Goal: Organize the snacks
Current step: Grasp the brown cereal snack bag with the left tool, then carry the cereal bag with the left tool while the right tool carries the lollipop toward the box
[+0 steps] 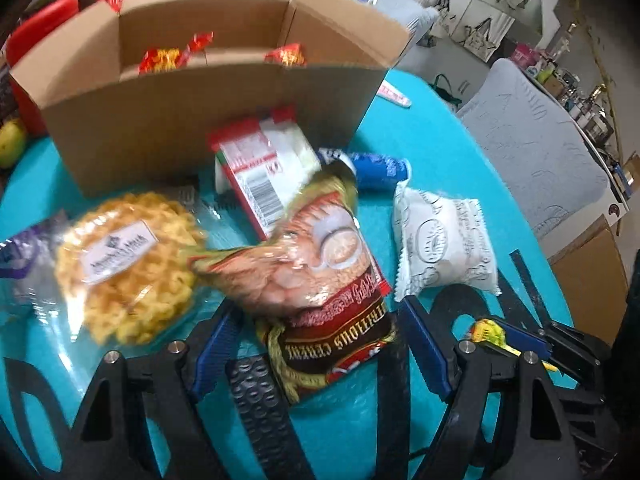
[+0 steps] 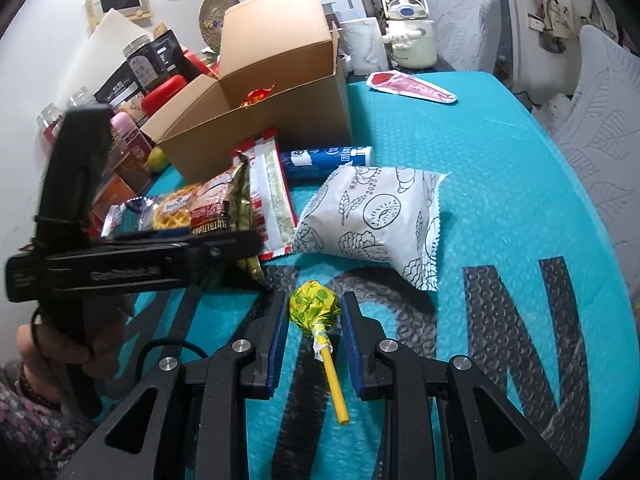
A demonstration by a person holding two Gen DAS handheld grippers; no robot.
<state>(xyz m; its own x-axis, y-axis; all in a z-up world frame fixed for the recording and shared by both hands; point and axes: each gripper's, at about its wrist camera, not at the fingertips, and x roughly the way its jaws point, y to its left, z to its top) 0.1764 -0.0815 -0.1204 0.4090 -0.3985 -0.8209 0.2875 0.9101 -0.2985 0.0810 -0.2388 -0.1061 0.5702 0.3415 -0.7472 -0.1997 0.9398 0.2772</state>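
Jaws: right gripper clamped on lollipop, left gripper wide around cereal packet, grip uncertain; 2–3 red sweets in cardboard box, 6 or so snacks left on table.

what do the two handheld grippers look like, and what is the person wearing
Both grippers, left gripper and right gripper, are matte black frames with triangular cut-outs, silver round bolt heads and blue ridged pads inside the fingers. A thin black cable loops behind the right one. The person's sleeve is dark with a small pink floral pattern, with a beaded bracelet at the wrist.
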